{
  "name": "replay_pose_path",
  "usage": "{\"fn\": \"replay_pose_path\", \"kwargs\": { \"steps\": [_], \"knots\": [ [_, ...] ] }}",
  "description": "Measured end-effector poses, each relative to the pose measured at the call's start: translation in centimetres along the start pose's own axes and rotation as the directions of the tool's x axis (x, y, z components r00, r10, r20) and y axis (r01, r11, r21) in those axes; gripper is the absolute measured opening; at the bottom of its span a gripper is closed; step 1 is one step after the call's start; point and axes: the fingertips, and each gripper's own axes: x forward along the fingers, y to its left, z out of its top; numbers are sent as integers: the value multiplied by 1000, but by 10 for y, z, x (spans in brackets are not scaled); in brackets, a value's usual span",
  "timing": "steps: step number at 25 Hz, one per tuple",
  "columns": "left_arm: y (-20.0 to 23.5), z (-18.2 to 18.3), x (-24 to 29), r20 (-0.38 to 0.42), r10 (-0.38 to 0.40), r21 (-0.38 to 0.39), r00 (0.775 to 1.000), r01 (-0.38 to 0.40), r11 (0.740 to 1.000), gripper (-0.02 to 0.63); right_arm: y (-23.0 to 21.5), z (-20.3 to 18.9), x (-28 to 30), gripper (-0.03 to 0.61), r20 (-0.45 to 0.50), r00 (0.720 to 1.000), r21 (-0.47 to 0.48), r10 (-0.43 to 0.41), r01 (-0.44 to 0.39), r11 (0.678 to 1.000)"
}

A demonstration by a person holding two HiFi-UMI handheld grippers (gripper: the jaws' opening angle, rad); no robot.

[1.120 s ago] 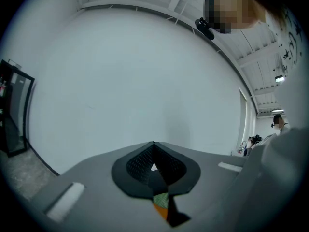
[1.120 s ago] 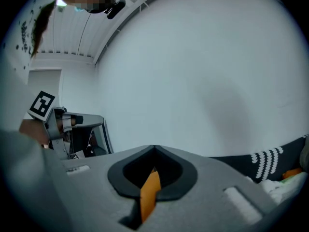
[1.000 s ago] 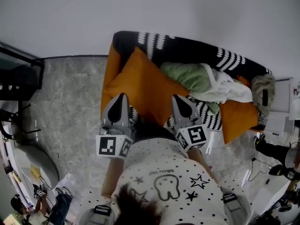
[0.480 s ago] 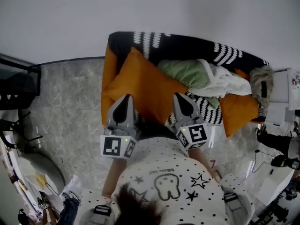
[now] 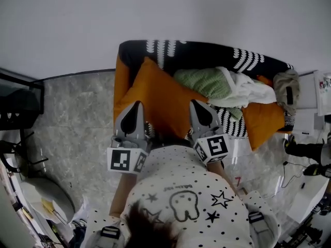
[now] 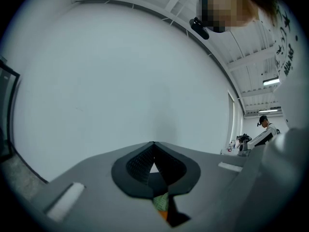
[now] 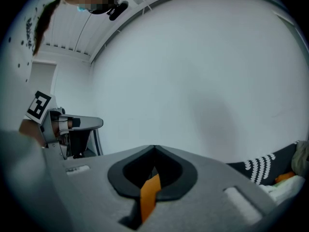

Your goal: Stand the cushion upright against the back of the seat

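The orange cushion (image 5: 163, 98) lies at the left end of the seat (image 5: 207, 51), a black one with white stripes across its back. The cushion sits cornerwise: its top corner reaches up against the seat back, and its lower edge comes forward to the front of the seat, where both grippers meet it. It leans back rather than standing fully upright.

The right gripper (image 5: 199, 110) is at the cushion's lower right edge. In the right gripper view its jaws are clamped on a strip of the orange fabric (image 7: 150, 192), which stands up between the pads, so it is grasping the cushion.

The left gripper (image 5: 134, 110) is at the cushion's lower left edge. In the left gripper view its jaws are clenched together, pad against pad (a sliver of green and orange shows low in the gap behind them, but whether any fabric is nipped there cannot be told).

To the right of the cushion, a green blanket (image 5: 204, 81) and a white cloth (image 5: 245, 93) lie heaped on the seat. A second orange cushion (image 5: 262, 122) sits at the far right end. Grey marbled floor (image 5: 77, 107) spreads to the left of the seat, and a plain white wall (image 5: 165, 14) rises behind it. The person's spotted white shirt (image 5: 181, 200) fills the bottom of the head view.
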Motion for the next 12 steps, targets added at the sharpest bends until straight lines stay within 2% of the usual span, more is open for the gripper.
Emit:
{"fn": "replay_pose_path", "kwargs": {
  "steps": [12],
  "knots": [
    [7, 4, 0, 10, 1, -3, 1000, -1, 1000, -5, 6, -1, 8, -2, -7, 1000, -2, 13, -13, 1000]
  ]
}}
